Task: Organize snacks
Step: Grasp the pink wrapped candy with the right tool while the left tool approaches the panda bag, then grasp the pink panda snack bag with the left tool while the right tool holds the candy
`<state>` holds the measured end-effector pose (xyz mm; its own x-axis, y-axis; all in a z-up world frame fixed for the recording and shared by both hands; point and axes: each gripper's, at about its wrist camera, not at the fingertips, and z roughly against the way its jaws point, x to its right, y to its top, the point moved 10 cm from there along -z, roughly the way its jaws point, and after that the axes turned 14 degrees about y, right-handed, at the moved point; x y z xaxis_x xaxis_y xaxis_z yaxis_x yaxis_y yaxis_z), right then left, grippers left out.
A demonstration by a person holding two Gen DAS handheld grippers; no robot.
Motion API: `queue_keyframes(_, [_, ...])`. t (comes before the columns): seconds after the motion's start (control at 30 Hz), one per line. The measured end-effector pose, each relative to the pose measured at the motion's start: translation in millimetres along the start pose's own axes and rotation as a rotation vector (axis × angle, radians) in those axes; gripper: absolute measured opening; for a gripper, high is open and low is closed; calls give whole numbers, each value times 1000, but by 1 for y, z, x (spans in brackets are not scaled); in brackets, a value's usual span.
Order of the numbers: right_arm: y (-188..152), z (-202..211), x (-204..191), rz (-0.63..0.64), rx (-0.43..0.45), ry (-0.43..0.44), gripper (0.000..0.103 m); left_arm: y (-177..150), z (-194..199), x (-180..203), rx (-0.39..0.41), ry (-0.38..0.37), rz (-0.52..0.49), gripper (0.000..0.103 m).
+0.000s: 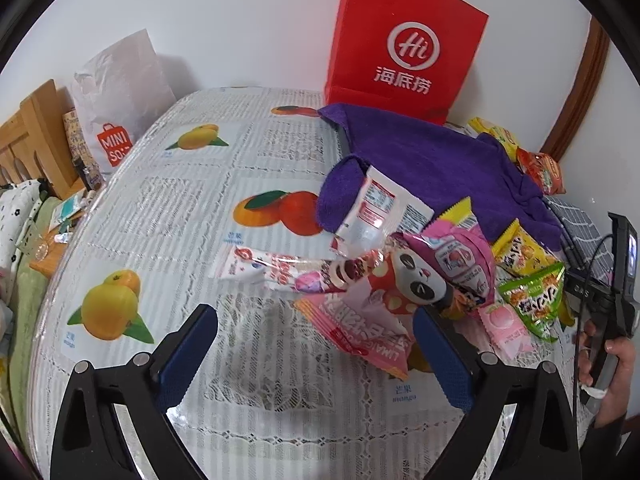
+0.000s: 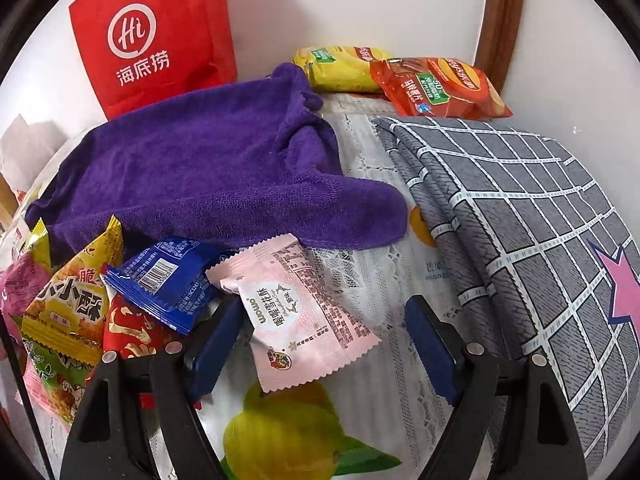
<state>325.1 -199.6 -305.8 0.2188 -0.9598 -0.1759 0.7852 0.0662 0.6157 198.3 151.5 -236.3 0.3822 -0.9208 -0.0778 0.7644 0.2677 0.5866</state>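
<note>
Towel (image 2: 208, 176) behind snacks (image 2: 68, 304) — bag (image 2: 156, 36) beyond

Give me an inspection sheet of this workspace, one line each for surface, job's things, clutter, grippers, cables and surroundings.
Surface: table under a lace, fruit-print cover.
Job's things: snack pile at the purple towel's near edge; pink packet between the right gripper's fingers, no firm grip seen; chip bags by the wall.
Clutter: purple towel; grey checked cloth.
Grippers: left gripper open over the cover, a pink snack's corner between its fingers; right gripper open.
Cables: black cable by the right hand.
Surroundings: red bag and white bag against the wall; wooden headboard.
</note>
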Motion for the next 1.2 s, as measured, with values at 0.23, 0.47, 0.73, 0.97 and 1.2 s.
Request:
queue_keyframes(0.23, [1,3,-1,-5,18,7,63,-4,7,-7,15,13,-6,96])
queue_keyframes(0.47, [-15,16,-11,9,24,14,54,10,8,-33,44,73,7,96])
queue_keyframes(0.73, [-18,18,-12,-2,25,38,55,38,-6,-21,57,39,20,96])
queue_keyframes(0.97, [-18,17,-13,-3,25,41,55,45,-16,7,45,-40,-28,96])
queue_keyframes(1.2, [-19,16,-14,10,17,28,56,22,0,31,38,-163,-107,96])
